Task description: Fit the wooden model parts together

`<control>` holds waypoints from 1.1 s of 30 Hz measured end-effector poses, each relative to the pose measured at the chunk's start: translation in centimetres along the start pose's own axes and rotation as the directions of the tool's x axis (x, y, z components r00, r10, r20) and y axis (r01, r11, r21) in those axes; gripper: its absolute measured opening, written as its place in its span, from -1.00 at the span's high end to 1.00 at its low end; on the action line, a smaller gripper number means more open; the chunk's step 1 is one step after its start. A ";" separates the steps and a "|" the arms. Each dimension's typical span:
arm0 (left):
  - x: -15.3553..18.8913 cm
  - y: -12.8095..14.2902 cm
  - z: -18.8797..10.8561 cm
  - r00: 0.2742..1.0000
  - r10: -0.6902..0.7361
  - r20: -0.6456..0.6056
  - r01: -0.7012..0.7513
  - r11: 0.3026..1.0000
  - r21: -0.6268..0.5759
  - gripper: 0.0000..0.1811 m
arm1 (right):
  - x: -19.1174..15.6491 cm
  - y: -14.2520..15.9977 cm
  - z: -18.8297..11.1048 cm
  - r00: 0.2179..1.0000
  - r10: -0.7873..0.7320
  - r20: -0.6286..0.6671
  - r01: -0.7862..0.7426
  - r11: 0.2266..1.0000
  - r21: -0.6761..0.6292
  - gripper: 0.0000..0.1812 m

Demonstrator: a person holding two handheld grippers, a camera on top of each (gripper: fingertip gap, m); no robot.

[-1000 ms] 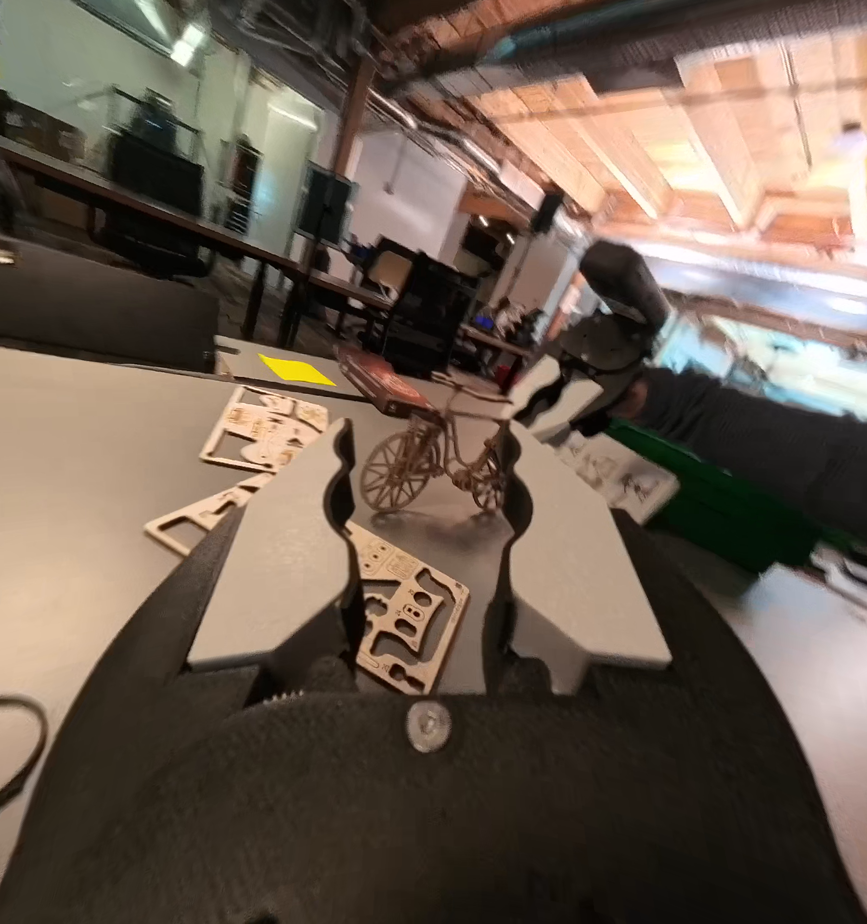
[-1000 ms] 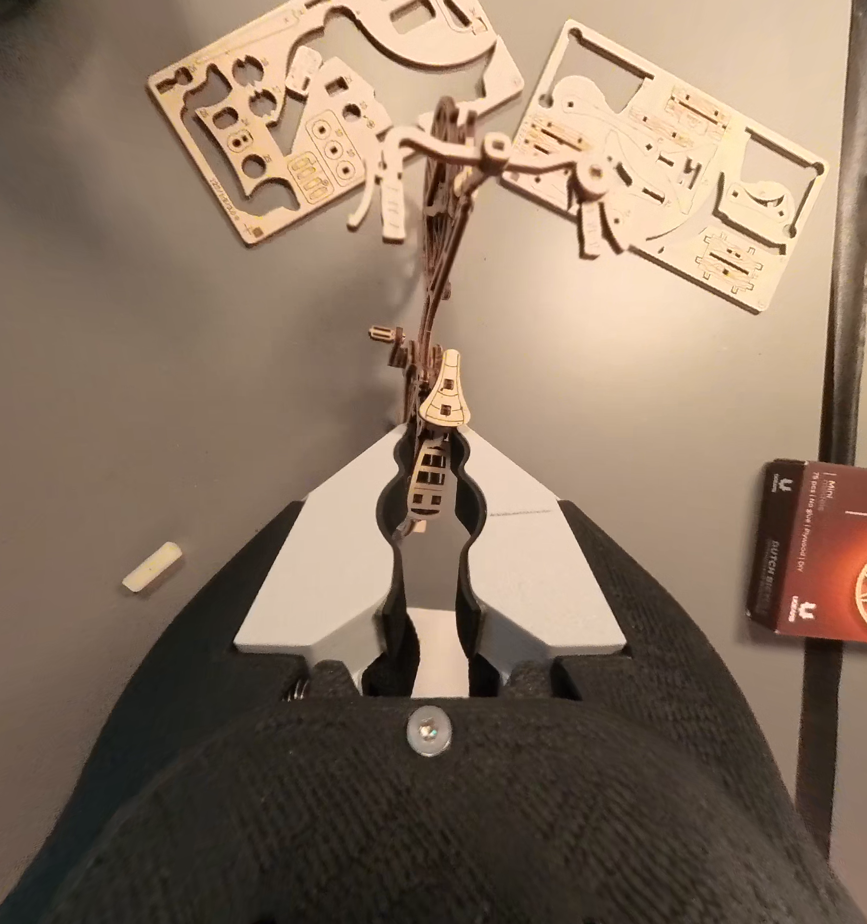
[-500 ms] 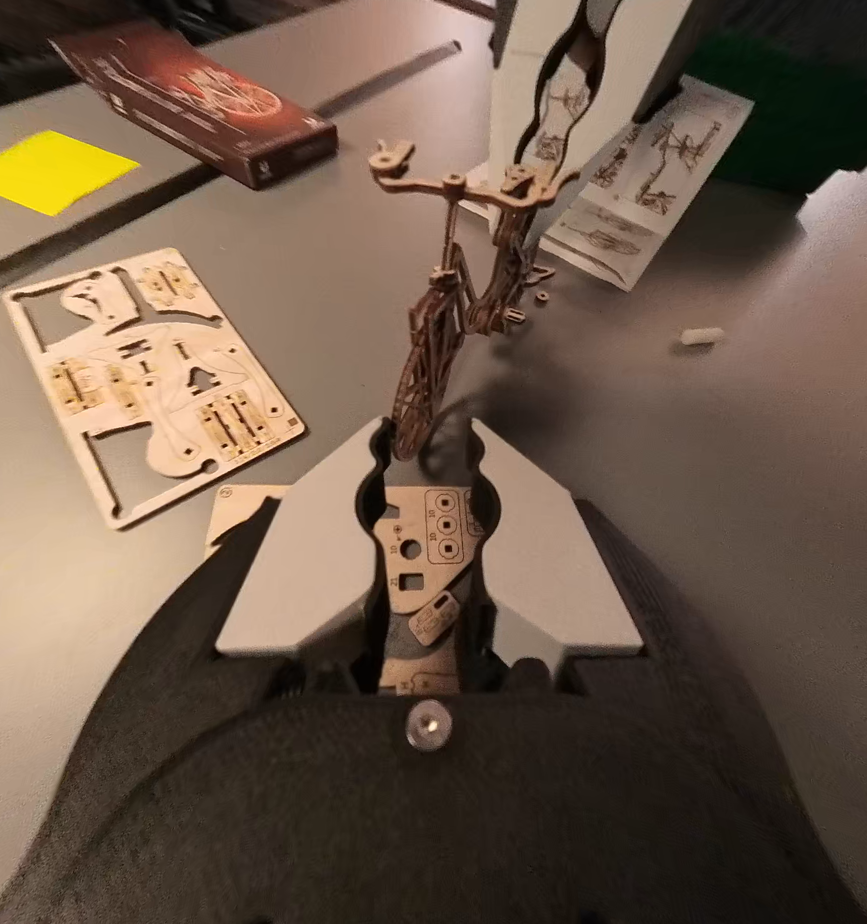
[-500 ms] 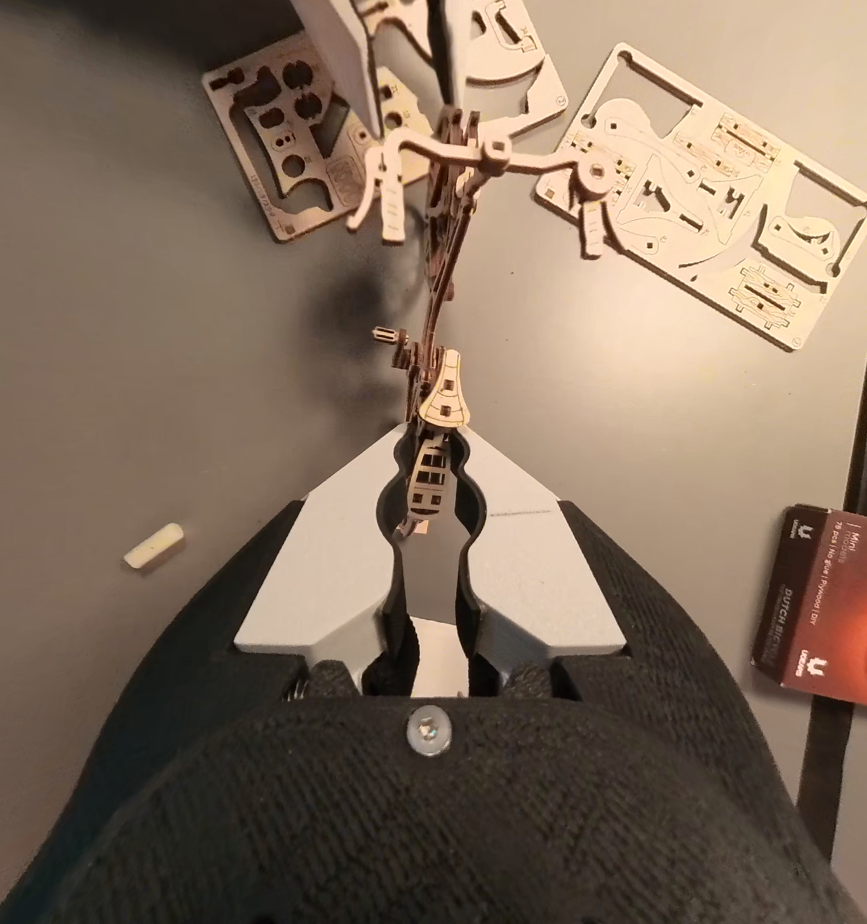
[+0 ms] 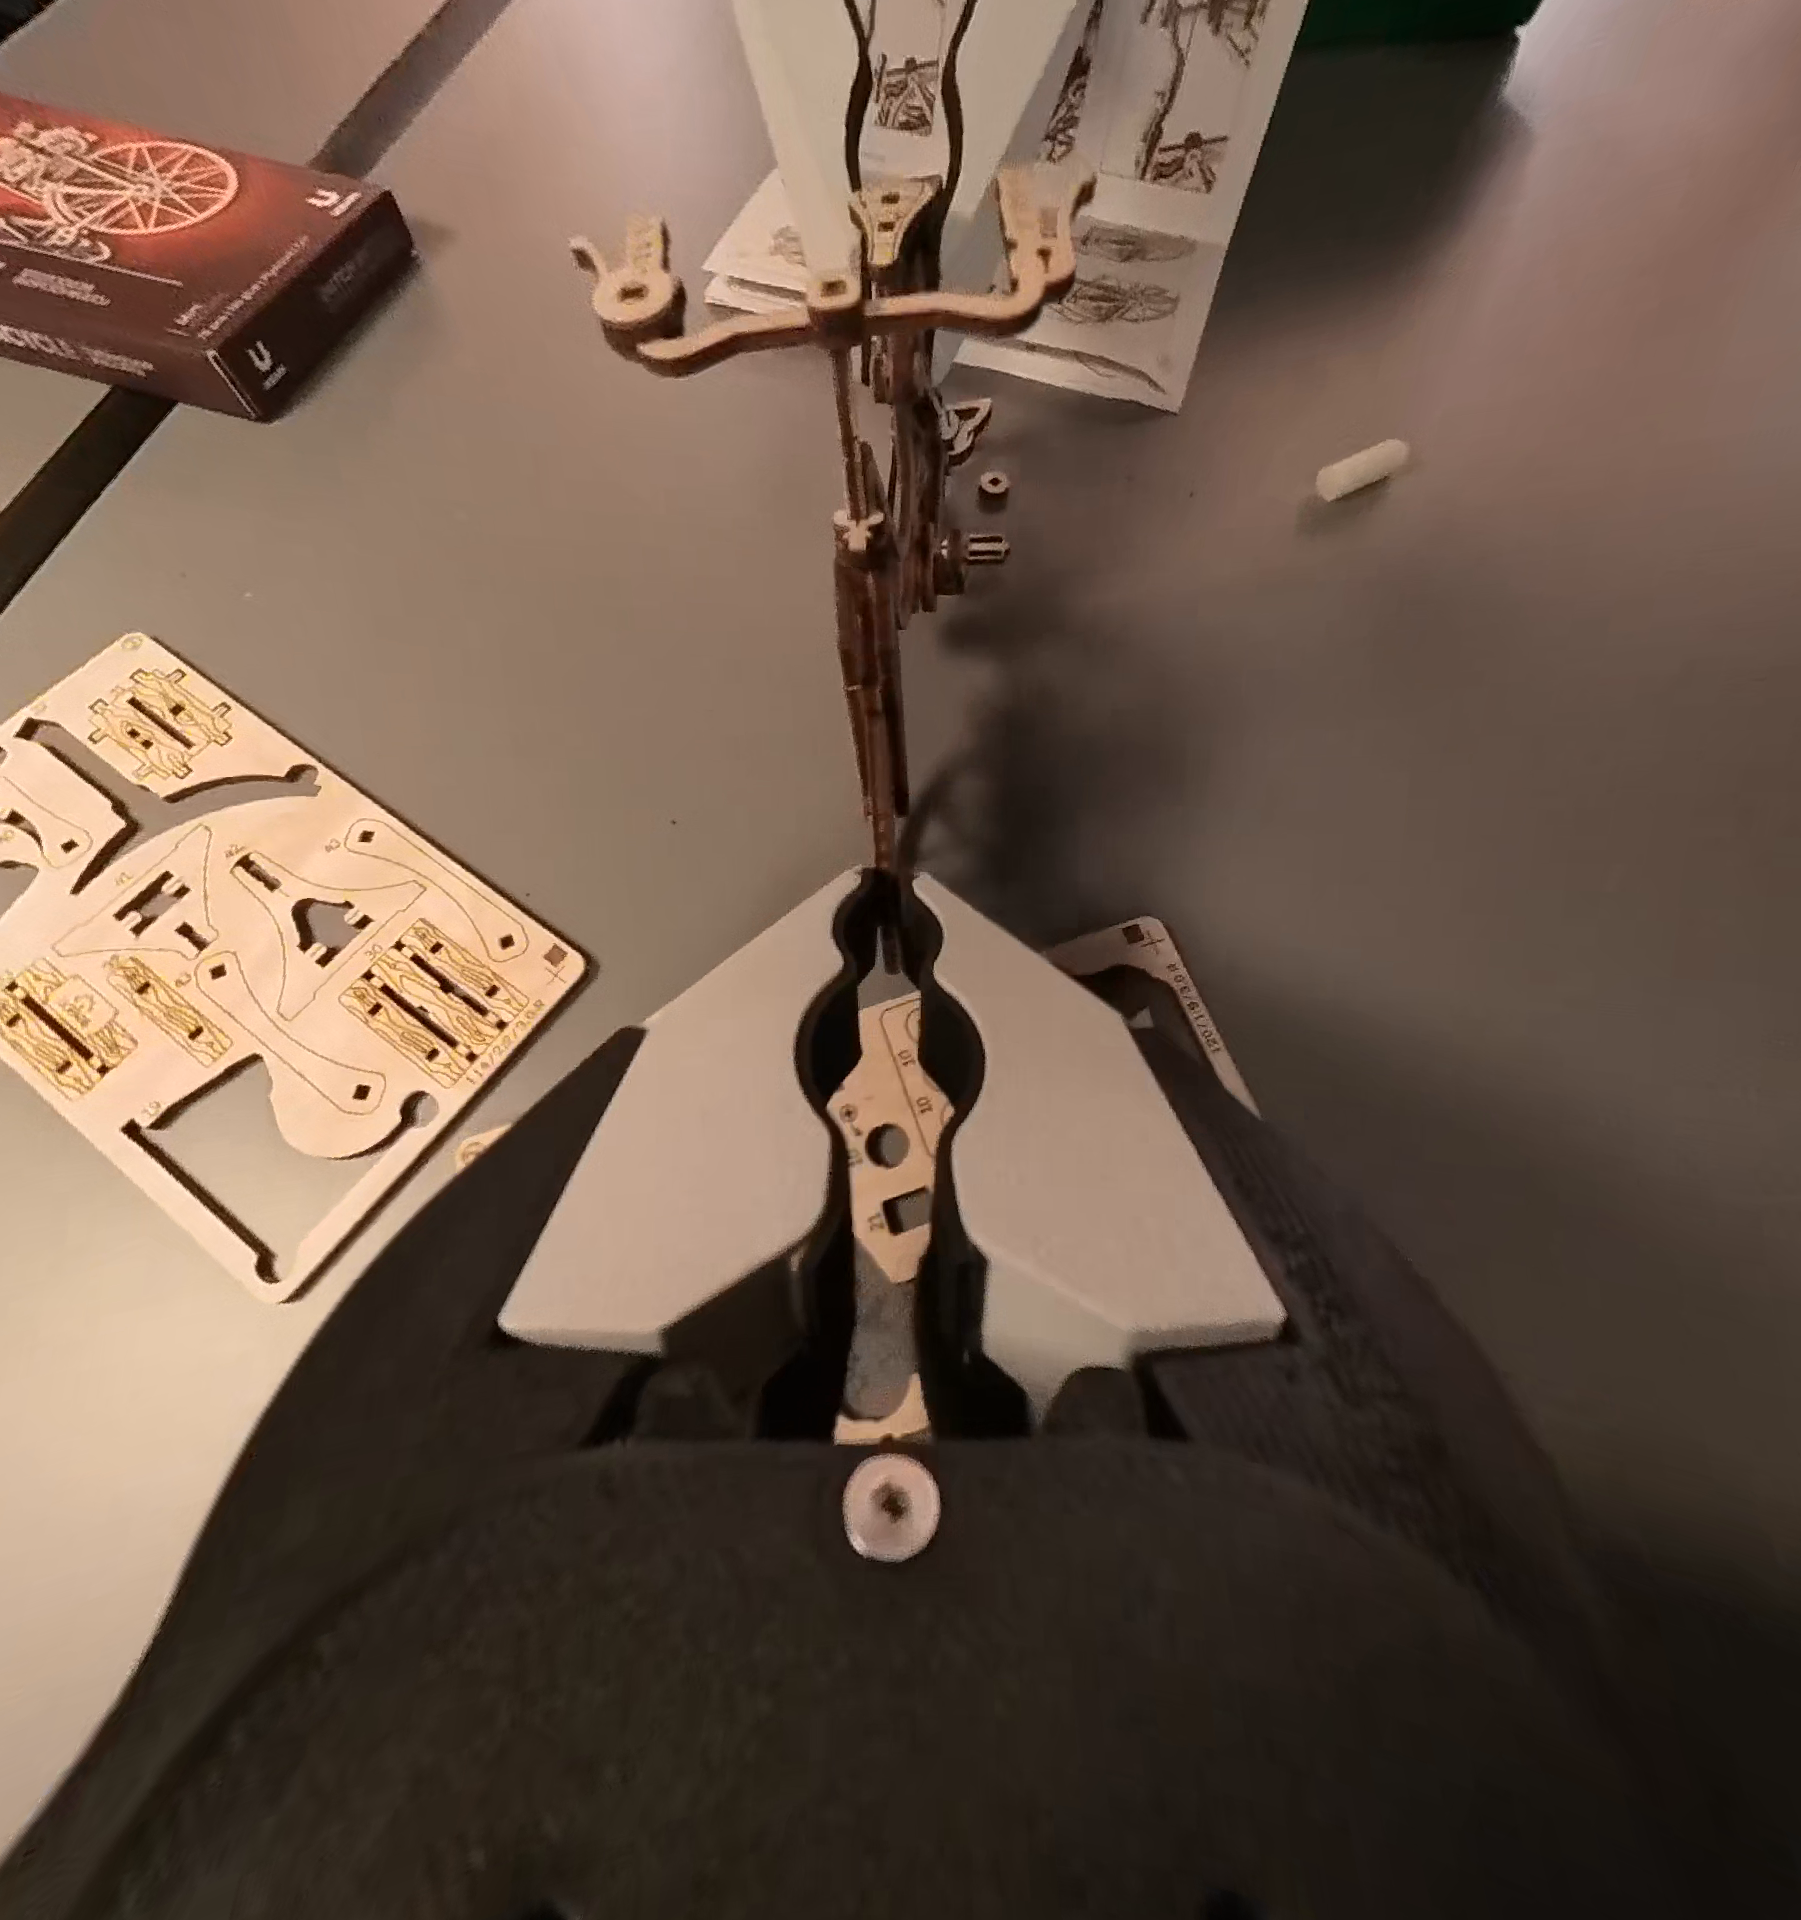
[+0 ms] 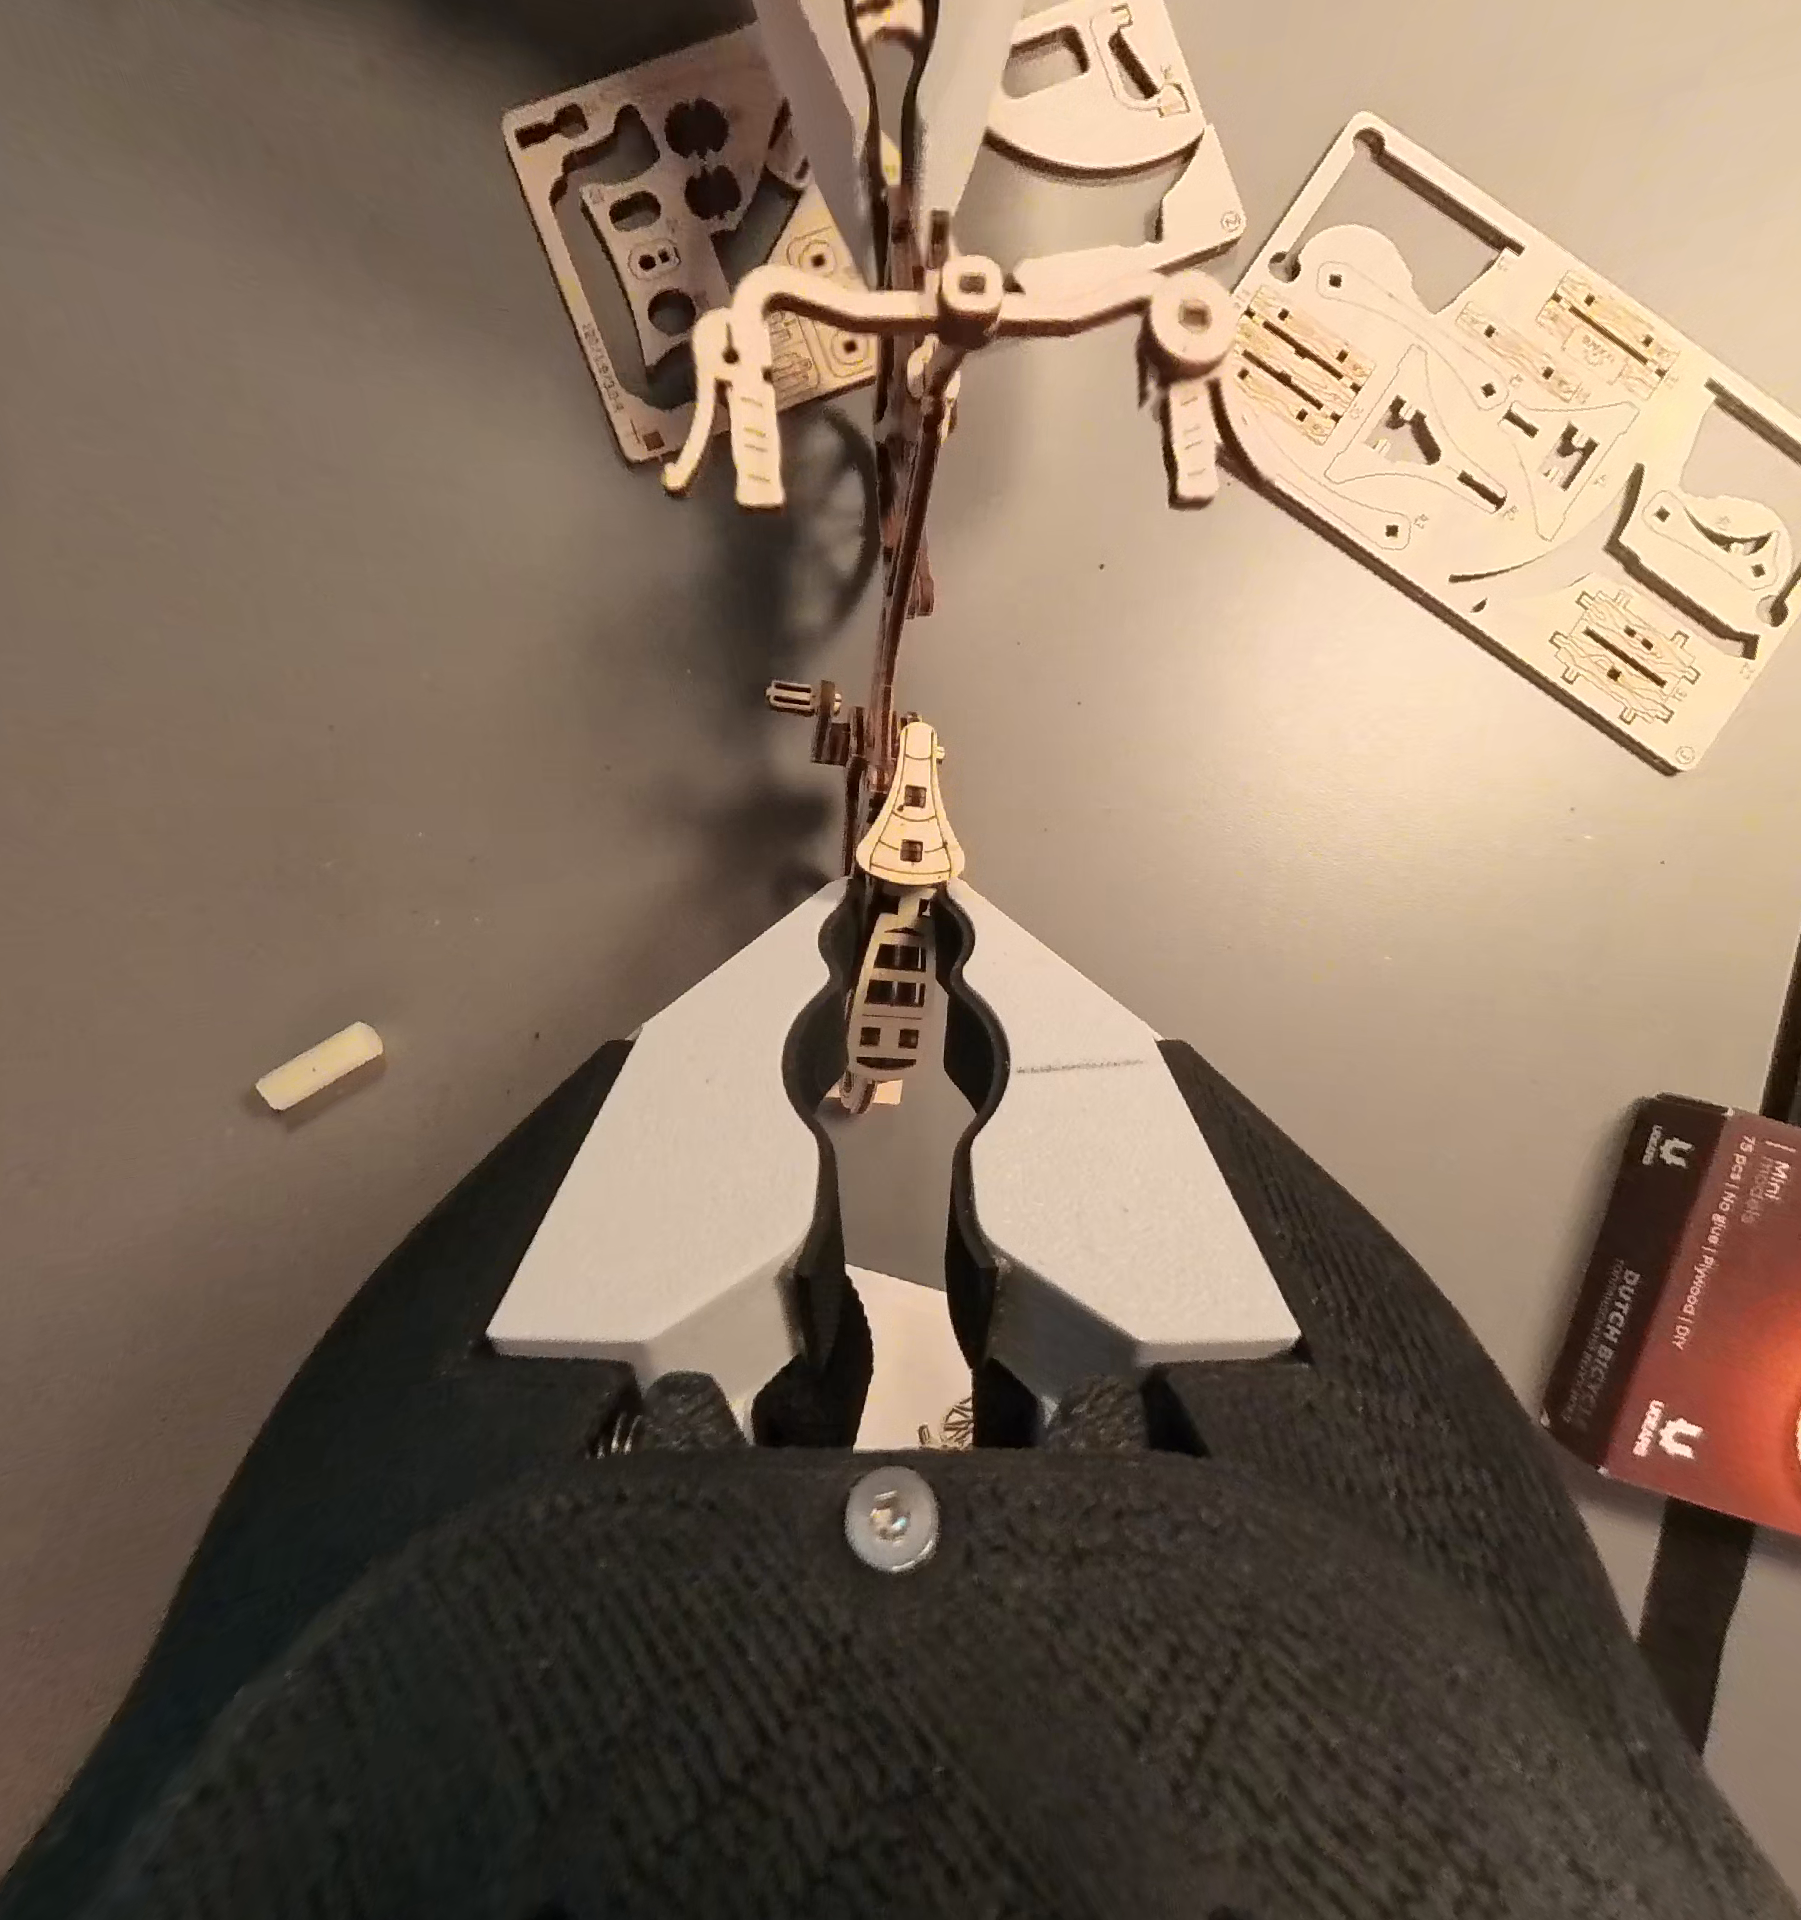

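Grey counter [image 5: 1395, 831], punched part sheets [image 5: 241, 987]; wooden bicycle model [image 6: 906, 582] clamped at both ends, right gripper [image 6: 891, 904] fingers on rear, left gripper [image 5: 885, 894] fingers on front wheel; alignment step, gentle pressing next.

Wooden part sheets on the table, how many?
2 visible: one sheet lies flat to the bicycle model's right in the right wrist view; the second sheet lies partly under the left tongs. More may be hidden.

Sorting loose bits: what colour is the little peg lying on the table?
Cream-white peg; right wrist view.
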State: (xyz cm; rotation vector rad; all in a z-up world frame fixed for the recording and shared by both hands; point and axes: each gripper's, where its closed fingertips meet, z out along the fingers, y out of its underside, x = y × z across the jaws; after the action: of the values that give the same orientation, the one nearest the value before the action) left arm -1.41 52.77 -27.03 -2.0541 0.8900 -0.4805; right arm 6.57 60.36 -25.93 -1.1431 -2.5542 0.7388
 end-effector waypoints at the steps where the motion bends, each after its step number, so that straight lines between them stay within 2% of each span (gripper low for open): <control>1: 0.0 0.0 0.0 1.000 0.005 -0.004 -0.005 1.000 -0.006 0.98 | 0.0 0.0 0.0 1.000 0.001 0.000 -0.001 1.000 0.002 0.88; 4: -0.5 -0.1 0.0 1.000 0.012 0.014 -0.011 1.000 -0.014 0.96 | 0.1 0.1 0.0 1.000 0.004 -0.006 -0.004 1.000 -0.001 0.88; 8: -0.8 0.2 0.1 0.999 -0.027 0.033 0.028 0.999 -0.022 0.74 | 0.2 0.0 0.0 1.000 0.003 -0.008 -0.003 1.000 -0.013 0.88; 14: -0.8 0.2 -1.8 0.993 -0.092 0.072 0.087 0.993 0.075 0.64 | 0.2 0.0 0.2 1.000 -0.016 -0.018 0.015 0.999 -0.034 0.84; 27: -0.4 1.0 -4.2 0.985 -0.132 0.115 0.119 0.986 0.114 0.60 | 0.0 0.0 0.5 1.000 -0.022 -0.017 0.020 0.997 -0.079 0.71; 30: -0.3 0.9 -4.4 0.984 -0.130 0.119 0.116 0.986 0.116 0.59 | 0.0 0.0 0.1 1.000 -0.022 -0.019 0.020 0.997 -0.080 0.86; 33: -0.2 0.7 -4.5 0.984 -0.126 0.124 0.111 0.986 0.124 0.59 | 0.1 0.0 -0.1 0.998 -0.042 -0.037 0.039 0.996 -0.086 0.88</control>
State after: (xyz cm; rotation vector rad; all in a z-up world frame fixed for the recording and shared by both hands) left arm -4.53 50.22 -24.93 -2.0132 0.6491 -0.4449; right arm 6.52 60.48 -25.81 -1.1157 -2.5915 0.5976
